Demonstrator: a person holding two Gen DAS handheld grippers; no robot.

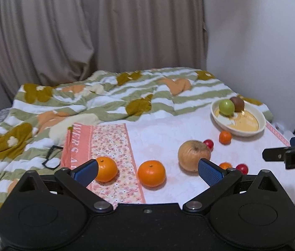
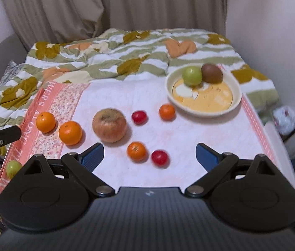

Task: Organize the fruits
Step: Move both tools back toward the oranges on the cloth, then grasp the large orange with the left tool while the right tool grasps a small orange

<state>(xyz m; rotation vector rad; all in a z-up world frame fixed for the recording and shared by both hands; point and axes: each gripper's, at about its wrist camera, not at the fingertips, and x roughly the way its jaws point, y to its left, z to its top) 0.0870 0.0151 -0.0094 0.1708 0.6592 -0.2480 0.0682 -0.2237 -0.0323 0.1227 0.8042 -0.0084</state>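
Note:
A cream bowl [image 2: 234, 102] with a yellow bottom holds a green fruit [image 2: 191, 76] and a brown kiwi [image 2: 211, 73] at the far right of the pink cloth. Loose on the cloth lie a large pale apple [image 2: 109, 124], two big oranges [image 2: 70, 132] [image 2: 45, 122], two small oranges [image 2: 166, 111] [image 2: 136, 151] and two small red fruits [image 2: 139, 117] [image 2: 159, 157]. Another green fruit [image 2: 13, 168] sits at the cloth's near left edge. My right gripper [image 2: 150, 156] is open above the near small orange and red fruit. My left gripper [image 1: 147, 172] is open over a big orange [image 1: 151, 173], holding nothing.
A green-striped flowered blanket [image 1: 109, 96] is bunched behind the cloth. Black glasses [image 1: 52, 156] lie on it at the left. Curtains and a white wall stand behind. The right gripper's side [image 1: 289, 153] shows at the left wrist view's right edge.

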